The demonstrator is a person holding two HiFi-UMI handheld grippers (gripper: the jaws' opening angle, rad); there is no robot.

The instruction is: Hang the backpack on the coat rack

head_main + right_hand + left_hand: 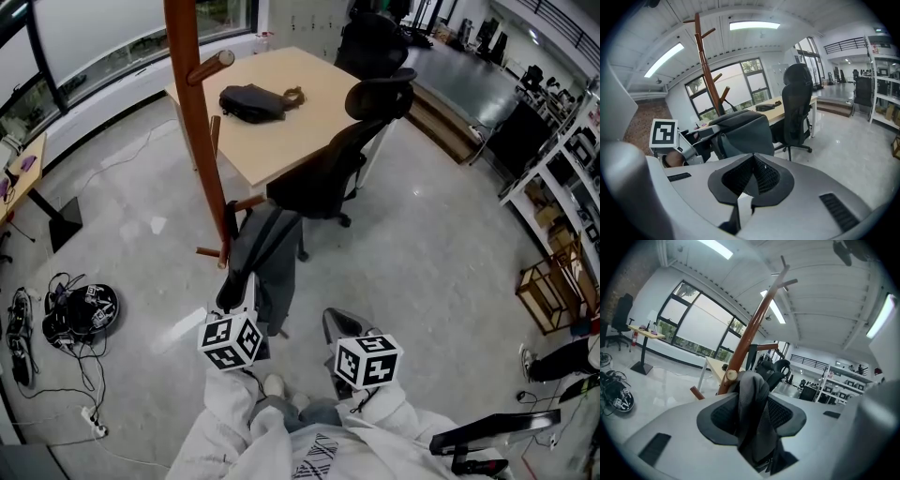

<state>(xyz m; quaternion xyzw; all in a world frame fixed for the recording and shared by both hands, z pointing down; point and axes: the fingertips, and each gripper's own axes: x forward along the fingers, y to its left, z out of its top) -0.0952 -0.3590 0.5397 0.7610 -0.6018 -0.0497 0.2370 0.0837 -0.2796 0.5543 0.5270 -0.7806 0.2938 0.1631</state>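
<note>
The grey backpack hangs low against the brown coat rack, near its foot. In the left gripper view its dark strap is looped over a round-ended wooden peg and runs down between the jaws. My left gripper stands open, with pad faces showing on both sides of the strap. In the head view my left gripper sits just under the backpack. My right gripper hangs to the right of it, apart from the bag. Its jaws are shut with nothing in them. The backpack is ahead of it.
A black office chair stands right behind the backpack at a wooden table that carries a dark bag. A helmet and cables lie on the floor at the left. A wooden rack stands at the right.
</note>
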